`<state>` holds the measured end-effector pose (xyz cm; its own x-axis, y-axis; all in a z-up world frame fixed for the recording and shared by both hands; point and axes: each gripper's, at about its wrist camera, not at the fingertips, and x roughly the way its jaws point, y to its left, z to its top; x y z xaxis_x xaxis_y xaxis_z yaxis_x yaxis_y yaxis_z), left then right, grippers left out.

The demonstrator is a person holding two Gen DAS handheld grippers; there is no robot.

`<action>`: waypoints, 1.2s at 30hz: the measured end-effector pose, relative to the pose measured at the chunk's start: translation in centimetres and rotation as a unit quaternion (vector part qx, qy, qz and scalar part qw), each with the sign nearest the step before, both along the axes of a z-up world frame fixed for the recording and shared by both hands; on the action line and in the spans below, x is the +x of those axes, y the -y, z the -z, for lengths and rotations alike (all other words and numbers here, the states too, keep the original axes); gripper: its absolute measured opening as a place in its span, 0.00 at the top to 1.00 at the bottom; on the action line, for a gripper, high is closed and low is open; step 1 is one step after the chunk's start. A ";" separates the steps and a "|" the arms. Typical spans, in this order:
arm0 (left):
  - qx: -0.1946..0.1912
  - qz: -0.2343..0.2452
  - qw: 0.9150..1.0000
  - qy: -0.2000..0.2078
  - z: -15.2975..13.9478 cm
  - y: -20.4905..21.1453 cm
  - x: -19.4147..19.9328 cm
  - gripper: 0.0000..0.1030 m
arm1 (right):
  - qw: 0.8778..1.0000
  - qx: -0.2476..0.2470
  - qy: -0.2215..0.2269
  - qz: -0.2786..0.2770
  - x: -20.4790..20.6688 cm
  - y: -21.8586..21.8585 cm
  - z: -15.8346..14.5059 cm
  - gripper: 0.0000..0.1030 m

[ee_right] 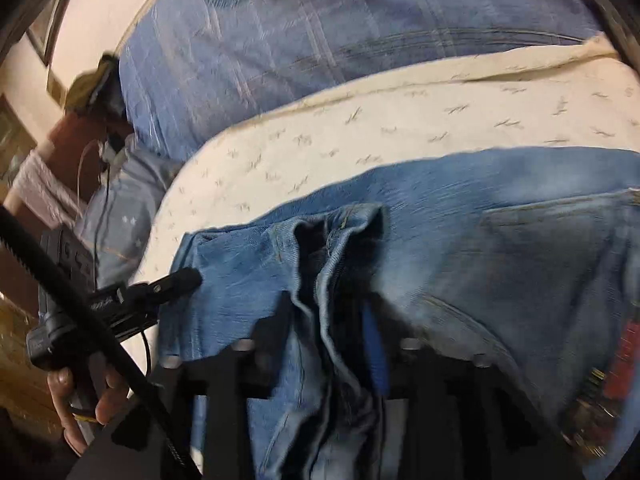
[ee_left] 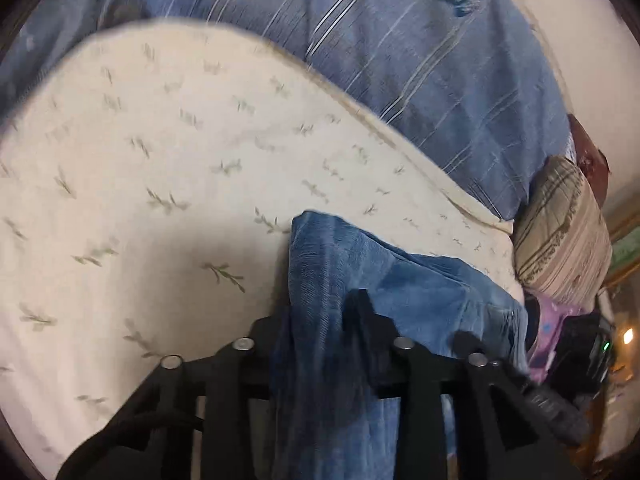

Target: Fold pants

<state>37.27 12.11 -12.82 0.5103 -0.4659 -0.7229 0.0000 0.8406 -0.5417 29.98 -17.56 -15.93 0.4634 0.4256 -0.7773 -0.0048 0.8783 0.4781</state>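
Note:
Blue jeans [ee_left: 420,292] lie on a cream leaf-print sheet [ee_left: 160,160]. In the left wrist view one end of the denim runs between the fingers of my left gripper [ee_left: 316,312] and drapes back over it; the jaws stand apart around the cloth. In the right wrist view the jeans [ee_right: 500,208] spread to the right with a back pocket [ee_right: 560,248] showing. A bunched fold of the waist sits loosely between the fingers of my right gripper [ee_right: 328,304], with dark gaps beside it. The left gripper's fingers [ee_right: 176,280], held by a hand [ee_right: 80,396], touch the denim's left edge.
A blue striped quilt [ee_left: 400,60] covers the bed beyond the sheet [ee_right: 400,128]. A striped beige pillow [ee_left: 560,224] lies at the right end. A purple sleeve [ee_left: 552,320] shows beside the jeans. Wooden furniture and a wall stand off the bed's left [ee_right: 24,140].

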 end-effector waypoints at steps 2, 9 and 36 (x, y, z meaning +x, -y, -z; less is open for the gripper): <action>0.015 0.005 1.000 0.013 -1.5 -0.2 -2.5 0.60 | 1.000 0.024 0.002 0.012 -1.2 1.3 -1.3 0.52; 0.040 0.043 0.998 -0.009 -2.6 0.3 -11.3 0.54 | 0.998 0.053 -0.022 0.005 -6.8 1.1 -1.4 0.56; 0.167 0.201 0.945 0.198 -9.6 14.5 -18.2 0.36 | 0.988 0.031 -0.002 0.149 -7.4 16.4 -7.6 0.27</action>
<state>19.10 -2.35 -3.21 0.6017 -0.4585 -0.6541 0.5023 0.8538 -0.1365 22.58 -34.00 -8.32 0.5714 0.3183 -0.7564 0.2515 0.8094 0.5306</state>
